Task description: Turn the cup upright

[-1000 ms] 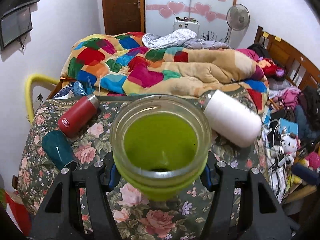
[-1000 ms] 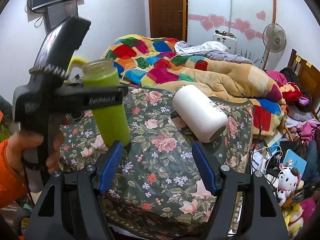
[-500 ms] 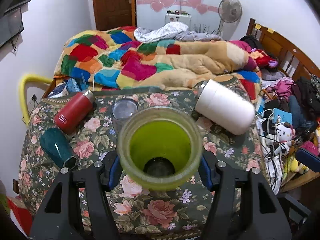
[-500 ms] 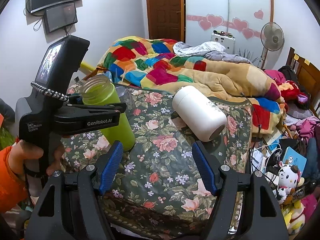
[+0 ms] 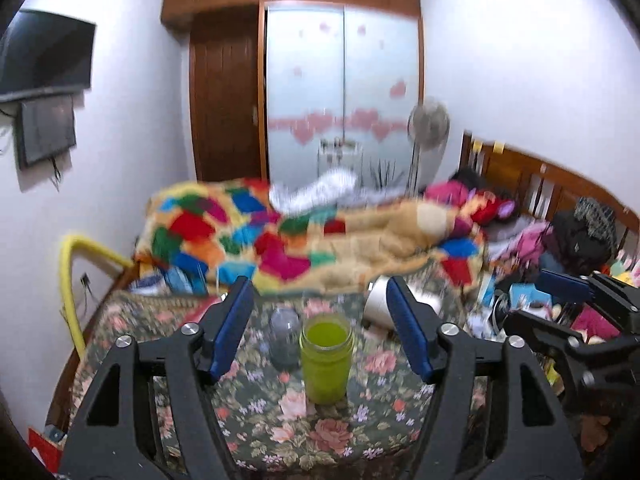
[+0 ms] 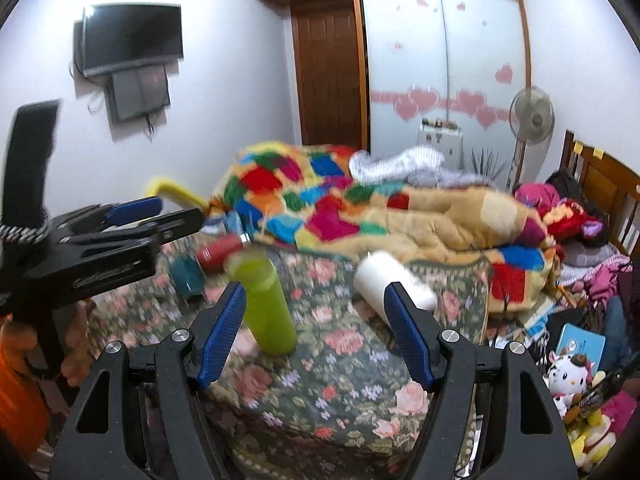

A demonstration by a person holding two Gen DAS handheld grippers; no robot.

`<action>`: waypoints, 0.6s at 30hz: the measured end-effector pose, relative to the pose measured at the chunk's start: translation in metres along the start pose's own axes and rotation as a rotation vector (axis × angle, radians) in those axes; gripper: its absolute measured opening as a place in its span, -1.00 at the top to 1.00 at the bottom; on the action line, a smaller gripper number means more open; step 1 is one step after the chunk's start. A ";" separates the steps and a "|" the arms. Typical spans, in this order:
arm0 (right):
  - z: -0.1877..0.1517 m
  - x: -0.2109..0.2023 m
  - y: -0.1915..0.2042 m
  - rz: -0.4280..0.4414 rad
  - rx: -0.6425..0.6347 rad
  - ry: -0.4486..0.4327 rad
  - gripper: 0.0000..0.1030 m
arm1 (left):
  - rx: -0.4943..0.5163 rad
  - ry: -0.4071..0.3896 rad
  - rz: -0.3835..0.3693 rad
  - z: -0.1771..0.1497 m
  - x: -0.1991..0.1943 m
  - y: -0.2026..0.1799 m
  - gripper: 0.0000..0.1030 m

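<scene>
The green cup (image 5: 326, 358) stands upright, mouth up, on the floral table cloth (image 5: 320, 432); it also shows in the right wrist view (image 6: 266, 300). My left gripper (image 5: 320, 334) is open and empty, pulled back above and behind the cup, apart from it. It shows from the side in the right wrist view (image 6: 160, 220). My right gripper (image 6: 314, 332) is open and empty, held over the table's front; it shows at the right edge of the left wrist view (image 5: 560, 286).
A clear glass (image 5: 284, 332) stands just left of the green cup. A white bottle (image 6: 394, 286) lies on its side at the right. A red bottle (image 6: 220, 254) and a teal cup (image 6: 188, 276) lie at the left. A bed with a patchwork quilt (image 6: 360, 208) is behind.
My left gripper has let go of the green cup and pulled back and up. The cup now stands on the table. My right gripper also drew back.
</scene>
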State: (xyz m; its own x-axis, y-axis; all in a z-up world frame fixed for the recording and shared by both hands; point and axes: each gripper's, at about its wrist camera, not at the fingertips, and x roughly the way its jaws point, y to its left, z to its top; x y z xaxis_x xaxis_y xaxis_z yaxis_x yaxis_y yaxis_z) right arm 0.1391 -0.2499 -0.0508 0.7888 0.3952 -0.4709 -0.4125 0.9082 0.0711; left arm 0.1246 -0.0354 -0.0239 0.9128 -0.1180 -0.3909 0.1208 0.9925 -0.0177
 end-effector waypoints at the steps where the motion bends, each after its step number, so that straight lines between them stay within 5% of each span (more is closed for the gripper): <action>1: 0.004 -0.012 0.005 -0.003 -0.001 -0.038 -0.33 | -0.001 -0.032 -0.002 0.001 -0.013 0.000 -0.33; 7: 0.014 -0.061 0.024 0.015 0.007 -0.202 -0.33 | -0.016 -0.193 0.020 -0.002 -0.079 0.000 -0.47; 14: 0.013 -0.094 0.046 0.021 0.006 -0.324 -0.34 | 0.005 -0.332 0.074 -0.017 -0.124 -0.004 -1.00; 18: 0.007 -0.102 0.053 -0.008 -0.005 -0.362 -0.65 | 0.012 -0.341 0.100 -0.023 -0.133 -0.006 -1.00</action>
State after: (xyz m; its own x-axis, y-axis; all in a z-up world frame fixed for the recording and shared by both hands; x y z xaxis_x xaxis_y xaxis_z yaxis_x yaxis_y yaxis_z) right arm 0.0393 -0.2409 0.0071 0.9020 0.4121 -0.1290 -0.4071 0.9111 0.0641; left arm -0.0066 -0.0247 0.0069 0.9978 -0.0260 -0.0607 0.0271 0.9995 0.0173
